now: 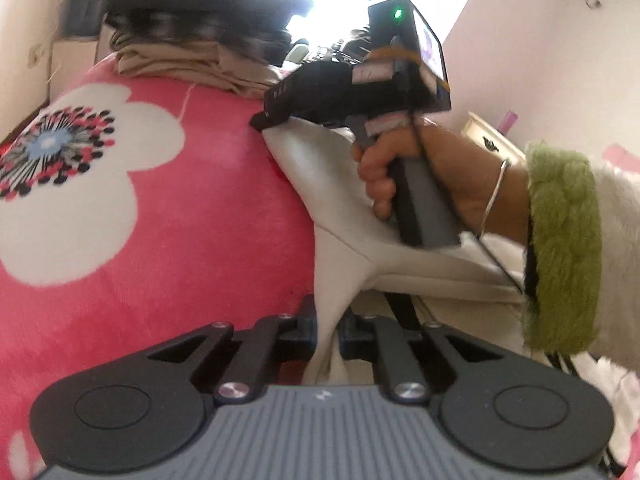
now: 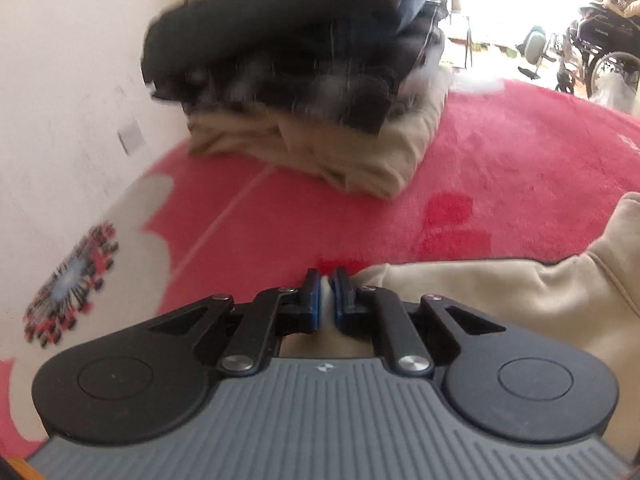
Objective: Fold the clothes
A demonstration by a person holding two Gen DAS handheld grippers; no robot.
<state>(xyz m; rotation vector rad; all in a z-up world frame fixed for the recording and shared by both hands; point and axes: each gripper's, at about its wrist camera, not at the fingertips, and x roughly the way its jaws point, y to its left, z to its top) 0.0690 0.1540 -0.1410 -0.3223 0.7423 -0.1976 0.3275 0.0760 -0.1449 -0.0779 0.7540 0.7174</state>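
While angled down, fingers [image 2: 328, 292] pinch garment [image 2: 500, 292].

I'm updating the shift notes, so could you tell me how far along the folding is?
Done: a stack of folded clothes sits on the pink blanket. In hand: left gripper and right gripper each pinch the cream garment. Left: folding and stacking it.

This is a home bedroom: a bed covered by a pink fleece blanket [image 1: 192, 208] with big white flowers, a stack of folded clothes [image 2: 304, 80] against plain pale walls [image 2: 72, 60], and a wheelchair [image 2: 600, 48] in the bright room beyond.
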